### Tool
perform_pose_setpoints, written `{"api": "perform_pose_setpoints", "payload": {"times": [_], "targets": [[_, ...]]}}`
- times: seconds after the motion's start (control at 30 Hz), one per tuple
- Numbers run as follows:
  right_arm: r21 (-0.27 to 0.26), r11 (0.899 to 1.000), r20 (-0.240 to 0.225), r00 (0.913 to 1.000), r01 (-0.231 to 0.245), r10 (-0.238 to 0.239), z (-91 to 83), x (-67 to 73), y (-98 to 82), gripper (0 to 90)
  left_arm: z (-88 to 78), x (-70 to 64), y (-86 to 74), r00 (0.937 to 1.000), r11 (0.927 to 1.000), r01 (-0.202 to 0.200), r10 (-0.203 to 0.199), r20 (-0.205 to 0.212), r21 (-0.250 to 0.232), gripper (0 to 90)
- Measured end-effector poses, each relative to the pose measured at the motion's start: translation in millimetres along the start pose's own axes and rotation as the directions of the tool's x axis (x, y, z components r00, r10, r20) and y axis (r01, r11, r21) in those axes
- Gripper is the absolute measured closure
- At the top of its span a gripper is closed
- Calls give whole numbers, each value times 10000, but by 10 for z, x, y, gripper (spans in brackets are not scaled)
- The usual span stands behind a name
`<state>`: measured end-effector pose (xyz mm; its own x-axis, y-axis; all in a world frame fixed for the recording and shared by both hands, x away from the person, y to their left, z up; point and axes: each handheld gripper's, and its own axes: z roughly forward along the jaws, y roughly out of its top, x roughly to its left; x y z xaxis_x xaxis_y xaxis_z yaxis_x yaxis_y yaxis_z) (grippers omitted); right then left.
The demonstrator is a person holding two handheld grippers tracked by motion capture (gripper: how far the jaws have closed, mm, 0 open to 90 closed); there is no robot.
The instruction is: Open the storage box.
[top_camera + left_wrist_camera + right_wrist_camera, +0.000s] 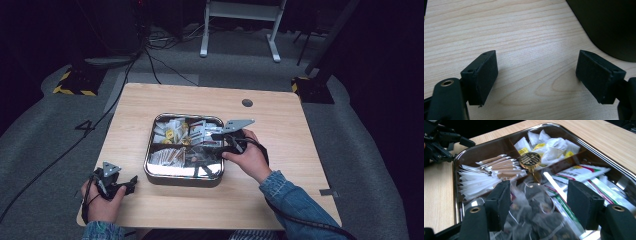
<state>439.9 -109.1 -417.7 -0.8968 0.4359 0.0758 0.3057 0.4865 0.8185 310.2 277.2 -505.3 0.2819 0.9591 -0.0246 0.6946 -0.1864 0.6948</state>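
Two hand-held grippers work at a light wooden table (280, 165), seen from above. A square metal tray (150, 165) with shiny walls sits near the middle of the table, divided into compartments. The person's right hand (248, 159), in a denim sleeve (295, 202), reaches over the tray's right edge and holds the right gripper (537, 197) above the tray's near right compartment. Its jaws stand apart, released, with nothing between them; below them lie clear sachets with dark contents (534, 220). Beyond these, from the right gripper's camera, a round gold emblem (530, 159) sits at the centre where the dividers meet. White and tan paper sticks (486, 173) fill one compartment, white tea bags with yellow tags (549, 147) another, and flat packets with red and green stripes (584, 173) a third.

The left gripper (536, 75), held in the left hand (102, 202), rests low at the table's near left corner, just beside the tray. Its jaws are wide apart over bare wood, gripping nothing.
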Motion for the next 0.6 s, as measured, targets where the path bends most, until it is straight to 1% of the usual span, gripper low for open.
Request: {"api": "perform_pose_setpoints", "payload": {"times": [0.07, 0.13, 0.17, 0.2, 0.23, 0.3, 0.47, 0.5, 0.6], "targets": [[168, 9997, -94, 9998, 198, -196, 115, 41, 80, 364, 0, 1, 1, 10000, 10000, -3, 3, 7, 5, 184], [220, 9993, -116, 9995, 286, -284, 175, 59, 121, 365, 3, 1, 4, 10000, 10000, -34, 34, 1, 15, 183], [220, 9993, -116, 9995, 286, -284, 175, 59, 121, 365, 3, 1, 4, 10000, 10000, -34, 34, 1, 15, 181], [298, 9990, -138, 9994, 330, -326, 246, 74, 158, 369, 5, -1, 5, 10000, 10000, -12, 12, 20, 9, 180], [298, 9990, -138, 9994, 330, -326, 246, 74, 158, 369, 8, -4, 7, 10000, 10000, 7, -7, 25, -9, 180], [408, 9987, -166, 9994, 294, -288, 329, 75, 186, 374, 10, -6, 9, 10000, 10000, 19, -19, 52, -4, 179], [523, 9984, -81, 9997, 223, -219, 442, 54, 227, 390, 11, -5, 10, 10000, 10000, -10, 10, 43, -7, 179], [523, 9984, -81, 9997, 223, -219, 442, 54, 227, 390, 11, -5, 10, 10000, 10000, -10, 10, 43, -7, 179], [606, 9980, -97, 9998, 187, -182, 539, 65, 254, 425, 11, -5, 10, 10000, 10000, -9, 9, 44, -8, 179]]}}
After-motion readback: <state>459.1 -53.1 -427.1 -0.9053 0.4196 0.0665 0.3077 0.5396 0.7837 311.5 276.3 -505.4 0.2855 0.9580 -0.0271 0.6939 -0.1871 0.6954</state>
